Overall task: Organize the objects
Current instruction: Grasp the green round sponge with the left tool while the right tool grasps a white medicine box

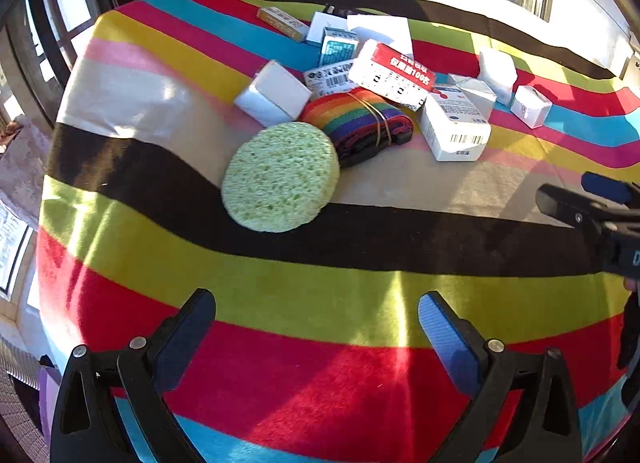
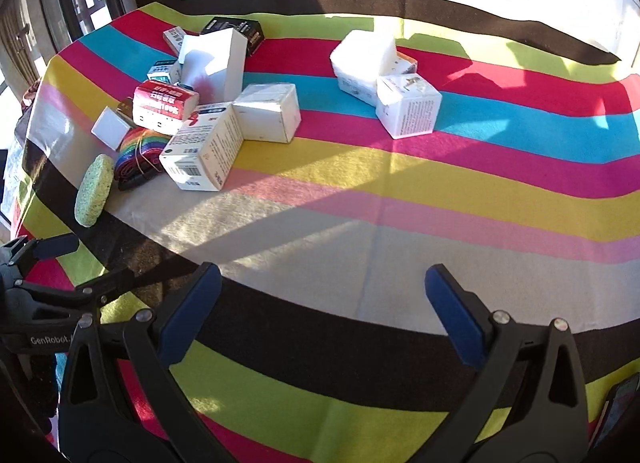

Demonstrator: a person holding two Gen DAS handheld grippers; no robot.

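While both claws are hovering apart from the clutter, you are holding nothing yet: the left claw (image 1: 316,315) is spread wide above the striped cloth (image 1: 280,295), and the right claw (image 2: 322,287) is gaping just as wide, empty between its pads. You are facing a loose heap that is leaning on itself. The green sponge (image 1: 280,177) is lying at the near edge, touching the rainbow strap (image 1: 356,119), which is bundled by a rubber band and so is staying coiled. Behind it, the red-topped box (image 1: 394,73) is resting tilted on other cartons, and the barcode box (image 1: 454,125) is sitting just beside the strap. Two white boxes (image 2: 408,105) are standing well apart to the right. Judging by the reach, the sponge is looking like your easiest first pick for the left claw, since nothing is pinning it.
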